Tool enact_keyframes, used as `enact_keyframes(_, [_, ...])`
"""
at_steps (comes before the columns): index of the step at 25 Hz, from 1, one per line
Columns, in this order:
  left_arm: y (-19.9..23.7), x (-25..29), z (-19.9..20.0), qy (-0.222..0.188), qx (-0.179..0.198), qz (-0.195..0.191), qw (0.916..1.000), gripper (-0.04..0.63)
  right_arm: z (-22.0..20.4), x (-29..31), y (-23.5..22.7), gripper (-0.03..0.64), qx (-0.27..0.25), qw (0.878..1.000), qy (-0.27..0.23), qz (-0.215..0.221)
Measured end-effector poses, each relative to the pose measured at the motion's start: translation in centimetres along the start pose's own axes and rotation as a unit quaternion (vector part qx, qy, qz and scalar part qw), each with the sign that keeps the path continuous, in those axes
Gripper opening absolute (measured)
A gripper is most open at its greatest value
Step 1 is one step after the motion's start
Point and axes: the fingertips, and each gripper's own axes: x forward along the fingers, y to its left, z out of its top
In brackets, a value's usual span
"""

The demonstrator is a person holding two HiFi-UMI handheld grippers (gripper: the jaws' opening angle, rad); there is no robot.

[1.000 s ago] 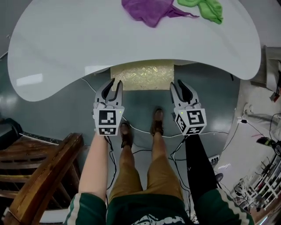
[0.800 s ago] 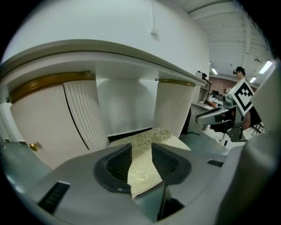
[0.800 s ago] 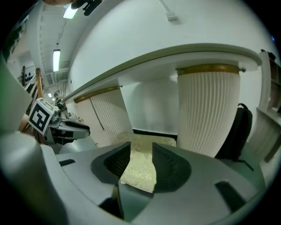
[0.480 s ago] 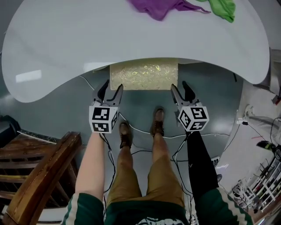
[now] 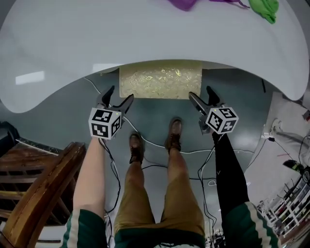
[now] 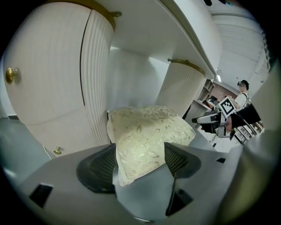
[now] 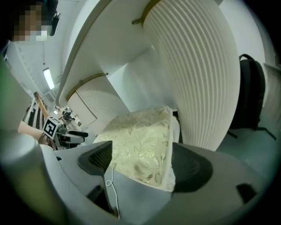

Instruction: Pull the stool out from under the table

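Cables (image 5: 154,144) across grey floor (image 5: 63,116) under curved white table (image 5: 121,38)

We see a stool (image 5: 160,82) with a pale yellow cushion that has shiny leaves all over it. The surface (image 5: 97,43) is plain white. Its leg (image 6: 94,74) is white with thin ridges and a gold band. One cloth (image 5: 183,4) is purple and the other cloth (image 5: 265,8) is bright green. The floor (image 5: 63,121) is grey-blue. The shoes (image 5: 137,147) are brown.
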Motion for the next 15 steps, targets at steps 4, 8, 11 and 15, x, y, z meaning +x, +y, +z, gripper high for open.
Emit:
enact_keyframes(4, [0.7, 0.8, -0.8, 0.006, -0.023, -0.005, 0.9997, 0.351, -0.1, 0.4, -0.8, 0.451, 0.019, 1.000, 0.003, 0.013])
enact_keyframes(8, [1.5, 1.8, -1.8, 0.011, -0.056, -0.027, 0.9980, 0.354, -1.2, 0.9, -1.7, 0.453, 0.059, 0.997, 0.004, 0.044])
enact_keyframes(11, [2.4, 2.8, -2.4, 0.022, -0.070, -0.040, 0.9965, 0.368, -1.8, 1.7, -2.3, 0.463, 0.081, 0.995, 0.013, 0.064])
enact_keyframes(15, [2.9, 4.3, -3.4, 0.044, -0.083, -0.063, 0.9936, 0.388, -2.5, 2.8, -2.8, 0.472, 0.099, 0.990, 0.029, 0.091])
